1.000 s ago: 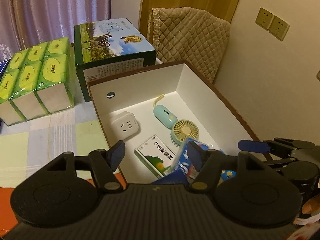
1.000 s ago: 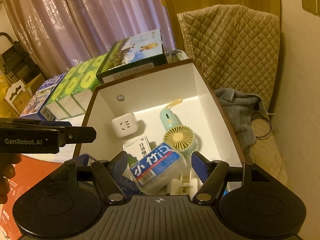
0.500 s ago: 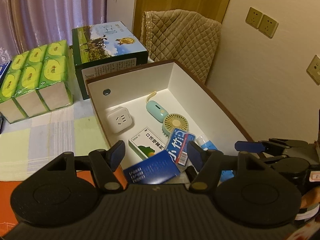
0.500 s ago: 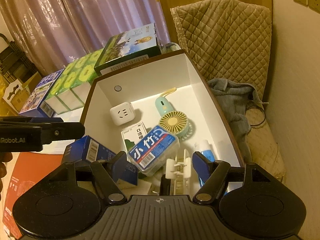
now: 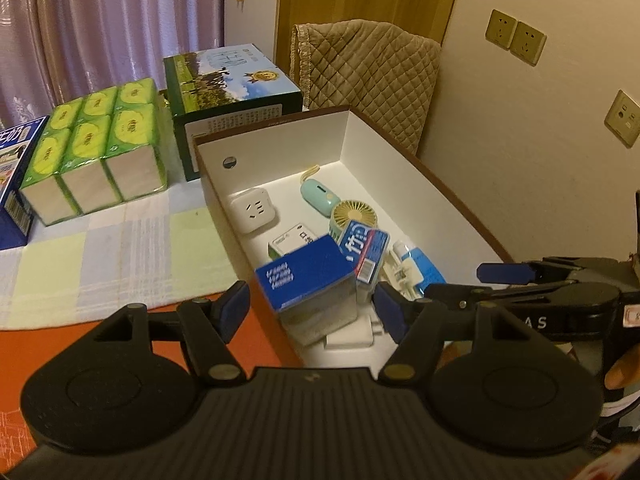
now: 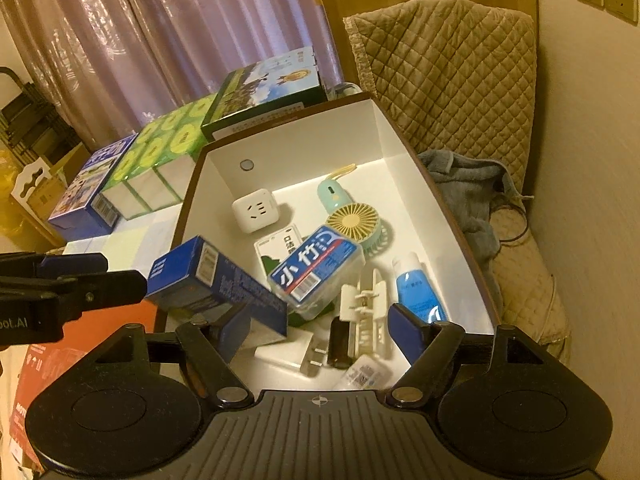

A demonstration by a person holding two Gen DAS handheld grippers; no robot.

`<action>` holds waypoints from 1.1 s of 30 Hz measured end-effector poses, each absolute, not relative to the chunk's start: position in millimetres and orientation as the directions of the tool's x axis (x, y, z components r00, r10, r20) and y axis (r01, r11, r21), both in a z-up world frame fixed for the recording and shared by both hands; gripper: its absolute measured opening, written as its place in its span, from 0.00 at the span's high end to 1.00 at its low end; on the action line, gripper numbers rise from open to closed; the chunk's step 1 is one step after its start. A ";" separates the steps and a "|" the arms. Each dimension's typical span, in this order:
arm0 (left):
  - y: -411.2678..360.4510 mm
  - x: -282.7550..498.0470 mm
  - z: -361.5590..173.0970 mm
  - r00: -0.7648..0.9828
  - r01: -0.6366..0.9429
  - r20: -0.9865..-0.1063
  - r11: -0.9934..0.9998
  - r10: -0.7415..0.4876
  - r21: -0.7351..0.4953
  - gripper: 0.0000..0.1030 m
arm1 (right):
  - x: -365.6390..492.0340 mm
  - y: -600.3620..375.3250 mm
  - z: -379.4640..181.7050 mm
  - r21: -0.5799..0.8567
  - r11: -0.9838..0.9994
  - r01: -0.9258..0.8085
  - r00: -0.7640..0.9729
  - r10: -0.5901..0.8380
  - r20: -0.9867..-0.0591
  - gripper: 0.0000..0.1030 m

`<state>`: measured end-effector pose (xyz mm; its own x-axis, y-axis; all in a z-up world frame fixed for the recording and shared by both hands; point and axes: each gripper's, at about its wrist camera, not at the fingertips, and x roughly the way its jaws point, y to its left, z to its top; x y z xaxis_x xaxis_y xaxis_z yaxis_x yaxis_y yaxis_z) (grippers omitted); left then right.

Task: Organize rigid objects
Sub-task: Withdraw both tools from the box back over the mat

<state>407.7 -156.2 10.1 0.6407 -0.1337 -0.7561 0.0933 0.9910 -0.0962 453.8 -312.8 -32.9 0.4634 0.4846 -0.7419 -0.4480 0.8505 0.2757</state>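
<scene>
A shrink-wrapped pack of green tissue packets [image 5: 94, 152] sits far left on the checked-cloth surface [image 5: 120, 256], beside a dark green printed carton [image 5: 234, 92]. Right of them stands the open white cardboard box with brown rim [image 5: 280, 148]. Inside lie a white cube socket [image 5: 253, 209], a mint handheld fan [image 5: 352, 214], a dark blue rectangular carton [image 5: 306, 280] leaning at the near left wall, and a blue tube [image 6: 418, 294]. The left hand-held gripper [image 5: 310, 308] hovers with jaws apart and empty. The right hand-held gripper [image 6: 318, 330] has just been opening; nothing is between its jaws.
</scene>
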 end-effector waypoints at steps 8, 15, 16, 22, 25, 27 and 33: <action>-145.0 373.3 16.5 0.667 0.097 -0.733 0.991 -0.133 -0.092 0.32 | 420.8 -312.0 -24.0 0.274 0.854 -0.443 0.483 0.485 -0.729 0.28; -122.0 327.6 23.1 0.696 0.129 -0.700 0.987 -0.156 -0.093 0.31 | 379.7 -303.8 -17.0 0.275 0.863 -0.425 0.513 0.479 -0.713 0.28; -117.2 320.2 24.0 0.696 0.135 -0.698 0.985 -0.169 -0.104 0.31 | 372.9 -302.3 -16.6 0.277 0.864 -0.420 0.515 0.478 -0.711 0.28; -88.1 274.0 27.4 0.699 0.131 -0.698 0.987 -0.156 -0.089 0.36 | 326.2 -289.3 -13.9 0.287 0.871 -0.399 0.538 0.476 -0.696 0.28; -73.4 249.8 27.4 0.704 0.117 -0.698 0.991 -0.133 -0.071 0.40 | 302.9 -278.9 -12.7 0.283 0.871 -0.402 0.542 0.475 -0.693 0.28; -63.3 235.6 26.6 0.708 0.095 -0.697 0.993 -0.112 -0.064 0.40 | 287.3 -270.9 -11.4 0.278 0.866 -0.415 0.541 0.481 -0.690 0.28; -34.8 191.3 23.6 0.700 0.028 -0.713 0.999 -0.048 -0.039 0.40 | 240.5 -249.9 -10.6 0.276 0.857 -0.436 0.531 0.493 -0.690 0.28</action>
<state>191.3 -34.8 23.6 0.7000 -0.0476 -0.7126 0.0285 0.9988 -0.0387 240.5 -249.9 -10.6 0.5306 0.4926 -0.6898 -0.4360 0.8565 0.2763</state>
